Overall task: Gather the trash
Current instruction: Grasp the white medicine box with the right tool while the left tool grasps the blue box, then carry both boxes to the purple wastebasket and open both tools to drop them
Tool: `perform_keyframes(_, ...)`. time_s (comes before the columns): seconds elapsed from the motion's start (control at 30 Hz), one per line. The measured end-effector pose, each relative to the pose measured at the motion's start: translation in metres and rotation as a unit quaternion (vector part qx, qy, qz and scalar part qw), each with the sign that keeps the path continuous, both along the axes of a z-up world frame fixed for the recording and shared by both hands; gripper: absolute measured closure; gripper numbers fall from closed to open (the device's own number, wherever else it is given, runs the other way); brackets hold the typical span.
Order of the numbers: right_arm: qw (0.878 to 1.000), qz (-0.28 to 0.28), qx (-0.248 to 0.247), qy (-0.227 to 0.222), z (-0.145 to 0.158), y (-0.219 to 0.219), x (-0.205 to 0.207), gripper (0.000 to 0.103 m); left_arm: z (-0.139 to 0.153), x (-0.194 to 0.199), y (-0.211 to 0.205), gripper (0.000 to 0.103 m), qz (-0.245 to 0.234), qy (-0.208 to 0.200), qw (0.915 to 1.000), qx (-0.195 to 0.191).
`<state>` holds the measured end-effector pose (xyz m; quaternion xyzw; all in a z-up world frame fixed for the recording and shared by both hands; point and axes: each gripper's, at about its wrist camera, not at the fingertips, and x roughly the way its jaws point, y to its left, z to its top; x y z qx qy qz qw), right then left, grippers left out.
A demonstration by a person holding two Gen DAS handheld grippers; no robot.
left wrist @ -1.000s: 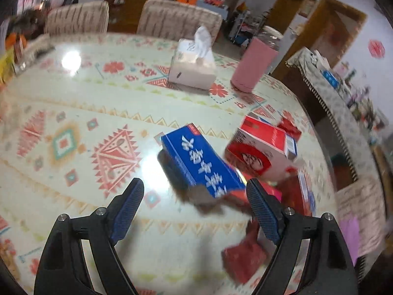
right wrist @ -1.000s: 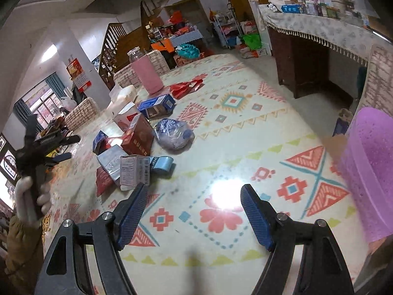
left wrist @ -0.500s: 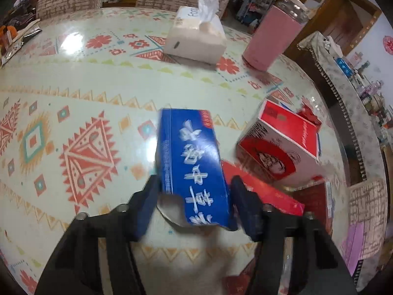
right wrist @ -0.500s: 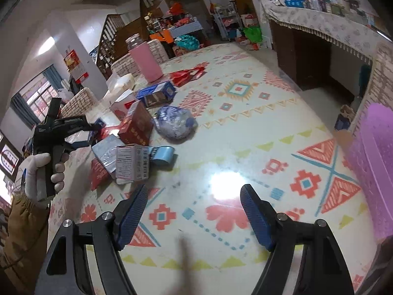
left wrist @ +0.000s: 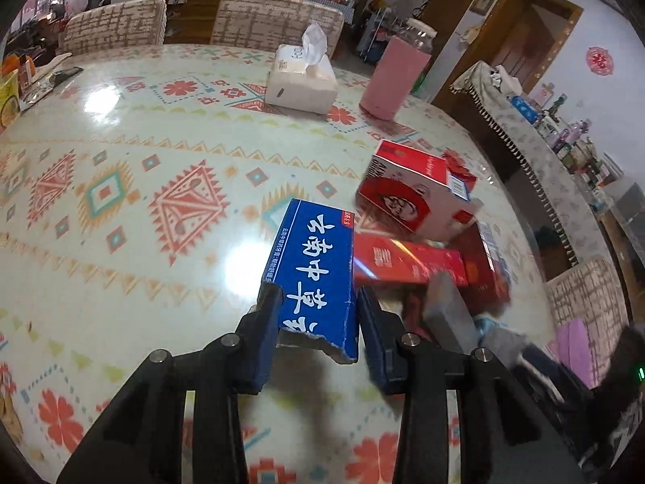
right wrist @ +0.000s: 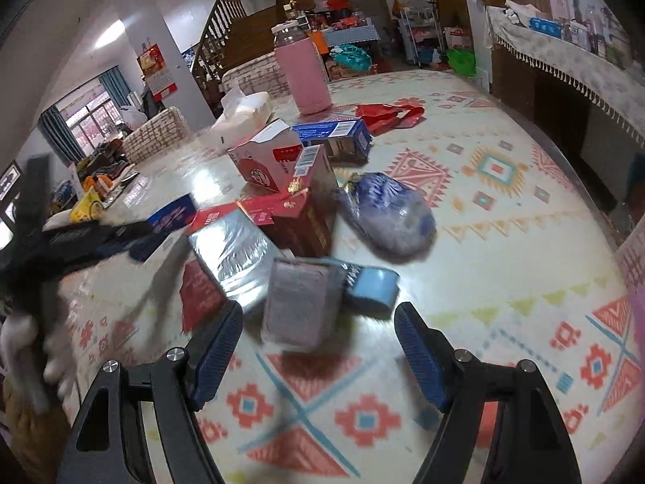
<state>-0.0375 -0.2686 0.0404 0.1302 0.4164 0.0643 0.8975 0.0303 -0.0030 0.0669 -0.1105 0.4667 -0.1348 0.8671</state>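
Observation:
A blue box with white characters point(left wrist: 318, 278) lies on the patterned table point(left wrist: 121, 201), torn end toward me. My left gripper point(left wrist: 318, 297) has it between its jaws, which are closing, both pads against its sides. In the right wrist view the same box point(right wrist: 171, 218) shows at the left, in that hand-held gripper. My right gripper point(right wrist: 318, 311) is open, and a blurred grey carton point(right wrist: 298, 306) stands just ahead of its fingertips. Around it lie a silver foil pack point(right wrist: 229, 250), a light blue roll point(right wrist: 371, 286), a crumpled blue bag point(right wrist: 387, 213) and a dark red box point(right wrist: 310, 209).
A red and white carton point(left wrist: 411, 193) and a flat red box point(left wrist: 403, 260) lie right of the blue box. A tissue box point(left wrist: 302, 80) and a pink bottle point(left wrist: 393, 76) stand at the back. Two chairs point(left wrist: 278, 16) stand behind the table. A purple bin point(left wrist: 572, 343) is off the right edge.
My left gripper has come up to the blue box and narrowed around it from wide open. My right gripper has moved toward the trash pile; the grey carton is now close ahead.

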Motion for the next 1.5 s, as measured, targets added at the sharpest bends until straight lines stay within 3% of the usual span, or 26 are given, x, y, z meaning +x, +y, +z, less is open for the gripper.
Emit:
perform_keyframes(0.1, 1.0, -0.005, -0.018, -0.003, -0.001, 0.01, 0.008, 0.026, 0.011, -0.018, 0.004, 0.066, 0.006, -0.03, 0.9994, 0.014)
perform_keyframes(0.17, 0.999, -0.007, -0.034, -0.005, -0.001, 0.016, 0.011, 0.039, 0.017, -0.027, 0.006, 0.066, 0.007, -0.045, 0.9988, 0.019)
perform_keyframes(0.23, 0.999, -0.005, -0.044, -0.001, -0.003, 0.021, 0.013, 0.06, 0.022, -0.032, 0.006, 0.066, 0.004, -0.054, 0.9983, 0.02)
perform_keyframes(0.33, 0.999, -0.005, -0.041, 0.001, -0.005, 0.019, 0.012, 0.064, 0.029, -0.044, 0.004, 0.066, -0.003, -0.068, 0.9973, 0.025)
perform_keyframes(0.67, 0.999, -0.017, -0.004, -0.03, 0.017, -0.005, -0.027, 0.065, 0.049, -0.081, -0.026, 0.066, -0.04, -0.108, 0.9924, 0.043)
perform_keyframes(0.93, 0.997, -0.054, 0.021, -0.048, 0.026, -0.049, -0.068, 0.065, 0.061, -0.109, -0.076, 0.066, -0.098, -0.123, 0.9862, 0.051)
perform_keyframes(1.2, 0.991, -0.114, 0.024, -0.067, 0.037, -0.116, -0.11, 0.065, 0.065, -0.128, -0.153, 0.066, -0.178, -0.125, 0.9747, 0.051)
perform_keyframes(1.5, 0.974, -0.214, 0.01, -0.079, 0.044, -0.219, -0.168, 0.065, 0.066, -0.137, -0.265, 0.066, -0.275, -0.118, 0.9533, 0.04)
